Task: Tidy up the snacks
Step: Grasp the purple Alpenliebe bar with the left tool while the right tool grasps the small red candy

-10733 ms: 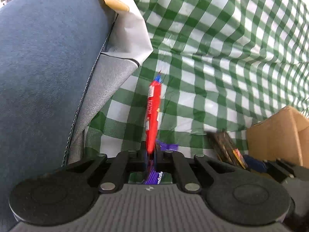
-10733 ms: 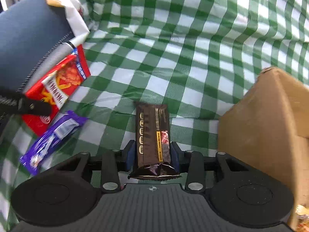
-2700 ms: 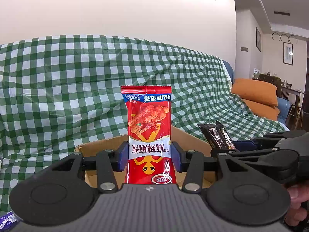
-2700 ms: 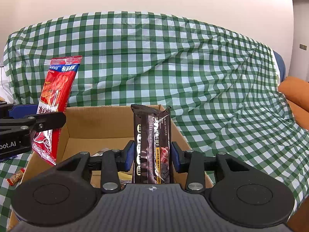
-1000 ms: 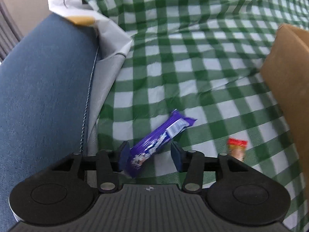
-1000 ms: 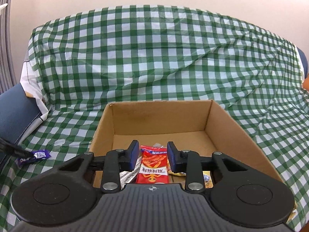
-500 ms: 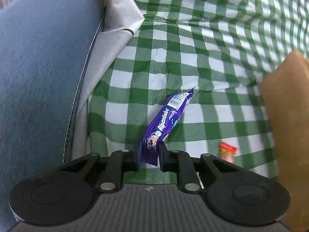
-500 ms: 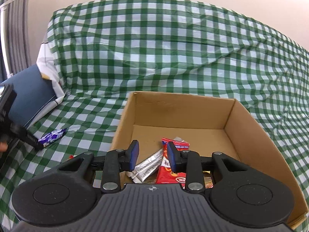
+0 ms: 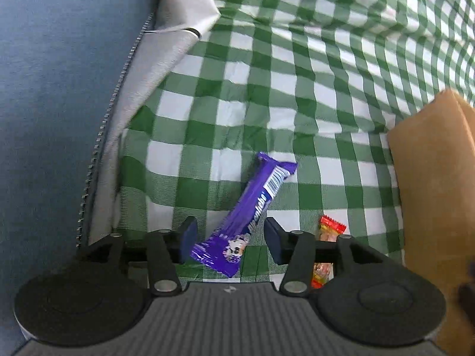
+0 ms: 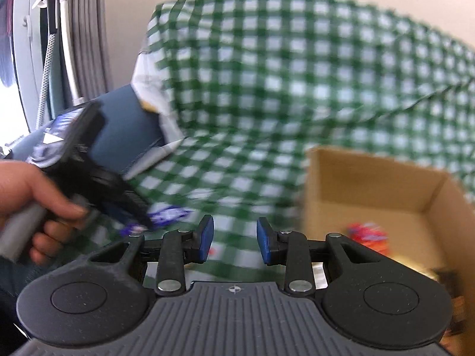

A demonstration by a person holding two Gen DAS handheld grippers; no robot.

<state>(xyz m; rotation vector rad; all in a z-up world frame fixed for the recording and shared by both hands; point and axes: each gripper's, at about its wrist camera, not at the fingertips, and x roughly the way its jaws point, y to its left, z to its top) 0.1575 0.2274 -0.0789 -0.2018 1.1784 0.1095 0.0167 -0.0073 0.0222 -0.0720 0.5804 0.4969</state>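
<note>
A purple candy bar [image 9: 252,210] lies on the green checked cloth [image 9: 297,89], its near end between the pads of my left gripper [image 9: 230,237]. The jaws are opening, and neither pad touches the wrapper. A small red and yellow candy [image 9: 326,237] lies just right of the right finger. My right gripper [image 10: 234,234] is open with nothing between its fingers, over the cloth left of the cardboard box [image 10: 371,178]. In the blurred right wrist view a hand [image 10: 26,190] holds the left gripper over the purple bar [image 10: 166,215]. A red packet [image 10: 368,234] lies in the box.
A blue cushion [image 9: 59,103] with a grey zipped edge rises on the left, with white paper [image 9: 184,9] at its top. The box's outer wall [image 9: 436,178] stands at the right of the left wrist view. Curtains and a window fill the far left [image 10: 59,44].
The left jaws were shut on the purple bar half a second ago and now stand apart, with the bar on the cloth. The right gripper has swung left, away from the box.
</note>
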